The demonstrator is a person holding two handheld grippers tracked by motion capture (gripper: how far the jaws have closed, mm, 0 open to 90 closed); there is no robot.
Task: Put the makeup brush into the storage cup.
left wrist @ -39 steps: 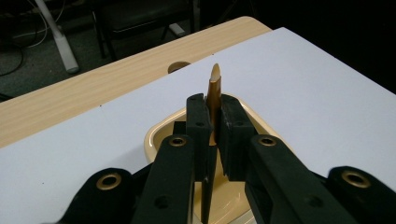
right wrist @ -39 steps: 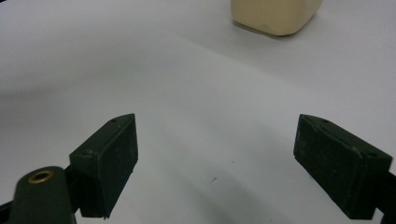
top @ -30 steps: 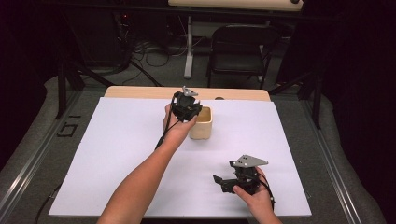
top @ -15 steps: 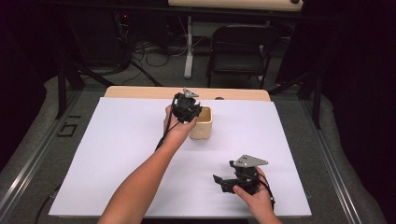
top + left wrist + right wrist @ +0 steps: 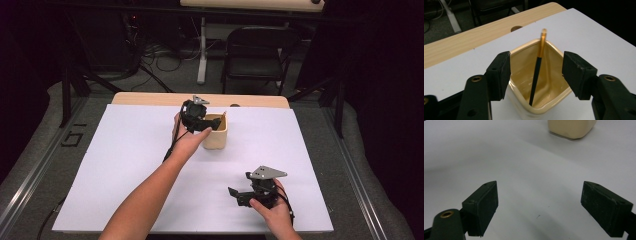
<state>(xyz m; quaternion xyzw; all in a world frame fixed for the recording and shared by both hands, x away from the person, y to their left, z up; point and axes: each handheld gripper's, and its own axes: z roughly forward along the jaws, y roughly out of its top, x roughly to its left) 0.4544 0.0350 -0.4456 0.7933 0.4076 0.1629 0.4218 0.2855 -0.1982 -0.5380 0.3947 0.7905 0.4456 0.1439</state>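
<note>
A cream square cup [image 5: 216, 135] [image 5: 541, 105] stands at the far middle of the white table [image 5: 125, 165]. Inside it leans a slim stick [image 5: 537, 67] with a black shaft and a golden top, its tip above the far rim [image 5: 224, 114]. My left gripper [image 5: 199, 120] [image 5: 536, 72] hangs just over the cup's near rim, open, its jaws apart on either side of the stick without touching it. My right gripper [image 5: 237, 196] [image 5: 539, 207] rests low near the table's front right, open wide over bare white surface. The cup's base [image 5: 571, 128] lies far ahead in the right gripper view.
A wooden strip [image 5: 150, 99] with a round hole [image 5: 234, 105] borders the table's far edge. A black chair [image 5: 260, 55] and cables stand on the floor beyond. Metal rails run along both sides of the table.
</note>
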